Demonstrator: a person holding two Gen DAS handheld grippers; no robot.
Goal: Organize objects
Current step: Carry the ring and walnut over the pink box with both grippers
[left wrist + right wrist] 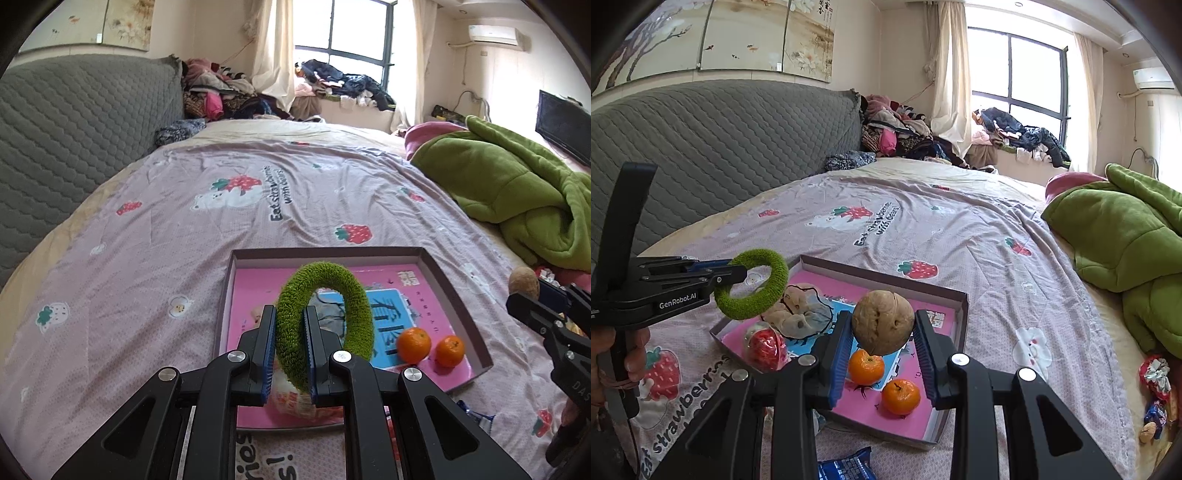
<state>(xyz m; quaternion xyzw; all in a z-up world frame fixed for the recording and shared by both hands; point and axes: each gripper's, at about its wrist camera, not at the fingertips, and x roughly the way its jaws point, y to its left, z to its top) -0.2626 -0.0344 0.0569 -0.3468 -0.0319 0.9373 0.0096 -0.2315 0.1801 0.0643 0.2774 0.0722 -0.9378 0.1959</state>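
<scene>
A shallow box (458, 288) with a pink printed bottom lies on the bed; it also shows in the right wrist view (962, 314). Two oranges (413, 344) (866, 366) lie inside it. My left gripper (290, 314) is shut on a fuzzy green ring (354, 291) and holds it above the box; the ring shows at the left of the right wrist view (750, 306). My right gripper (882, 321) is shut on a brown potato (882, 321) above the box. A red wrapped item (764, 345) and a beige scrunchie (798, 310) also lie in the box.
The bed has a pink strawberry-print sheet (221, 221). A green quilt (517, 192) is bunched at the right. A grey headboard (74, 129) stands left. A blue snack packet (846, 465) lies before the box. Small wrapped items (1154, 376) lie at the right edge.
</scene>
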